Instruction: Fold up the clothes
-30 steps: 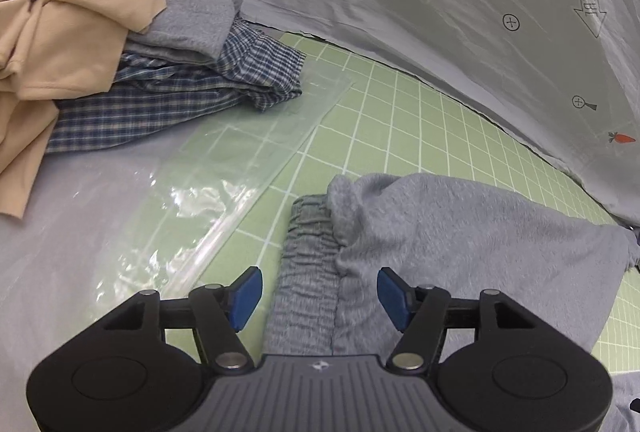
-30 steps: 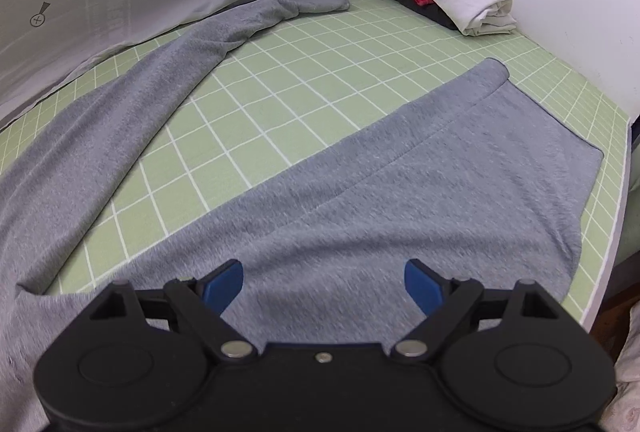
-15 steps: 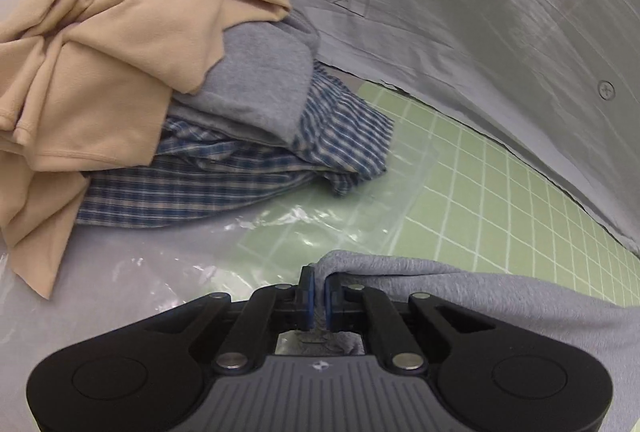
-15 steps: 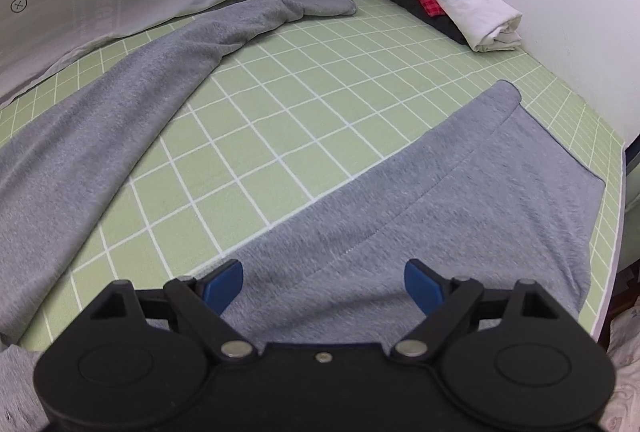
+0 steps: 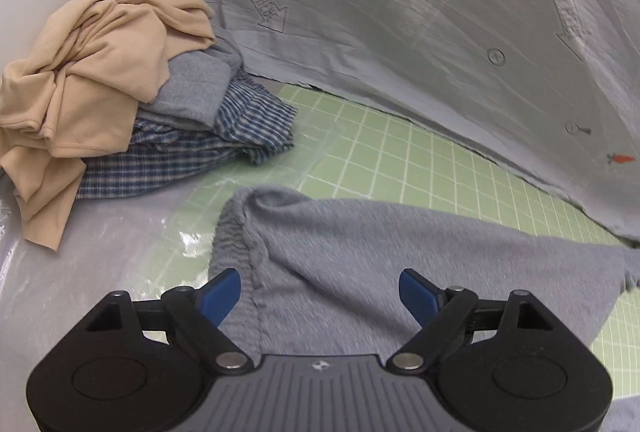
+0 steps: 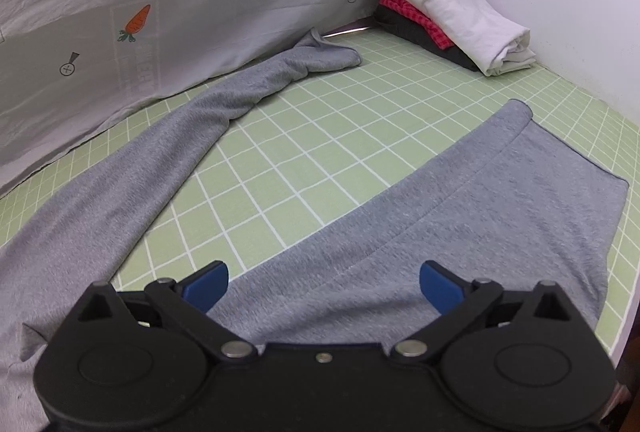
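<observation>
Grey sweatpants (image 5: 400, 256) lie on the green grid mat (image 5: 400, 159). In the left wrist view their elastic waistband (image 5: 230, 232) is rumpled and raised just ahead of my left gripper (image 5: 320, 292), which is open and empty above it. In the right wrist view the two legs are spread apart: the far leg (image 6: 180, 135) runs along the backdrop, the near leg (image 6: 460, 216) lies flat under my right gripper (image 6: 322, 282), which is open and empty.
An unfolded pile with a beige garment (image 5: 92, 71), a grey one and a blue plaid shirt (image 5: 224, 135) sits at the left on clear plastic (image 5: 120, 256). Folded white, red and black clothes (image 6: 452, 11) are stacked at the far right corner. A grey printed sheet (image 5: 400, 23) hangs behind.
My left gripper closed on the waistband half a second ago, then opened and let it go, leaving it bunched. My right gripper stayed open and drifted slightly.
</observation>
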{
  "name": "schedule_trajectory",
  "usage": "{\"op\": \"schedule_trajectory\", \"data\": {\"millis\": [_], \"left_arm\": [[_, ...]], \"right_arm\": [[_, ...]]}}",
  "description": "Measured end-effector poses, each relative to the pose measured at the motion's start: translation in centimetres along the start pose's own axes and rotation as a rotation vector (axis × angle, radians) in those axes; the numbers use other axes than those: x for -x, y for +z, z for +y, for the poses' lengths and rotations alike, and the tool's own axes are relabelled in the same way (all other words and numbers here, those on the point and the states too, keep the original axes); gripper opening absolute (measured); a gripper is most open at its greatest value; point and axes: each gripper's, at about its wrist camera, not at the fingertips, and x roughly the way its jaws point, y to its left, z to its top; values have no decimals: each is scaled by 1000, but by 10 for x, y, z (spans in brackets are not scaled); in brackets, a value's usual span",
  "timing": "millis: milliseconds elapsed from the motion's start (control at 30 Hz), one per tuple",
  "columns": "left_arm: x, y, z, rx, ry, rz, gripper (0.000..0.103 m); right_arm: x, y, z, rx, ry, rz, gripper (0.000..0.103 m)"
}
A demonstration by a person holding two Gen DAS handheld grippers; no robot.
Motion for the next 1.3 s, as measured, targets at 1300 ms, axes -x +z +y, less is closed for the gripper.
{"op": "schedule_trajectory", "data": {"millis": [1300], "left_arm": [[-92, -51, -228, 317, 243, 251, 85]], "right_arm": [[-267, 242, -144, -130, 169, 128, 87]]}}
